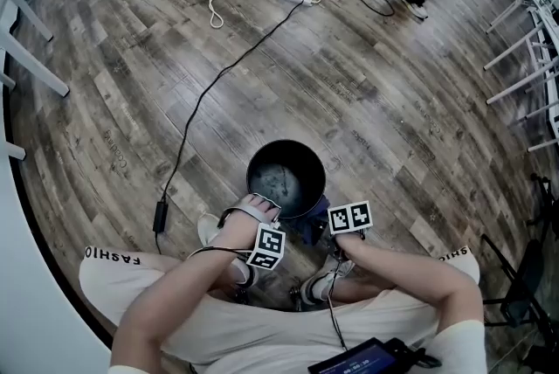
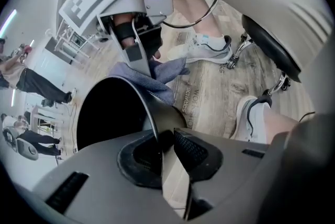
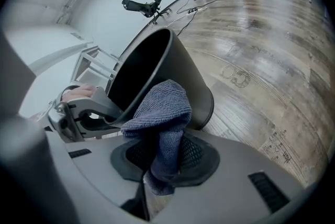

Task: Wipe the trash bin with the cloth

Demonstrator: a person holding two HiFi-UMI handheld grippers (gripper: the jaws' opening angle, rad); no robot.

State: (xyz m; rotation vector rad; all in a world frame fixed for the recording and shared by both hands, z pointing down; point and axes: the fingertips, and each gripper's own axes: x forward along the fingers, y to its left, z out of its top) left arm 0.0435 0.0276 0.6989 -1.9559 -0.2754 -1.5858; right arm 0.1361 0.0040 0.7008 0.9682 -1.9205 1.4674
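**Trash bin clamped at rim, cloth at its outer wall**

Wooden floor (image 1: pixel 393 93): the trash bin (image 1: pixel 301 167) stands on it directly in front of the seated person's feet, mouth facing up. A black power cable (image 1: pixel 196 106) runs across the boards on the side of the bin away from the person and clear of it.

Bin: dark, round, thin-walled, apparently empty. Judged light and fairly stiff, with a smooth and probably slippery wall. It is liable to slide or tip under wiping pressure unless held. The rim is the sound place to hold it.

Left gripper (image 2: pixel 166 140): jaws pressed together on the bin's rim at the person's side, one jaw inside the wall and one outside. The hold looks adequate for steadying.

Right gripper (image 3: pixel 165 152): jaws pinching a bunched blue cloth (image 3: pixel 163 108). It is beside the left gripper, at the bin's outer wall just below the rim.

Cloth: soft, ribbed weave, folded over itself. It appears to rest against the outside of the bin. It should conform readily to the curved wall.
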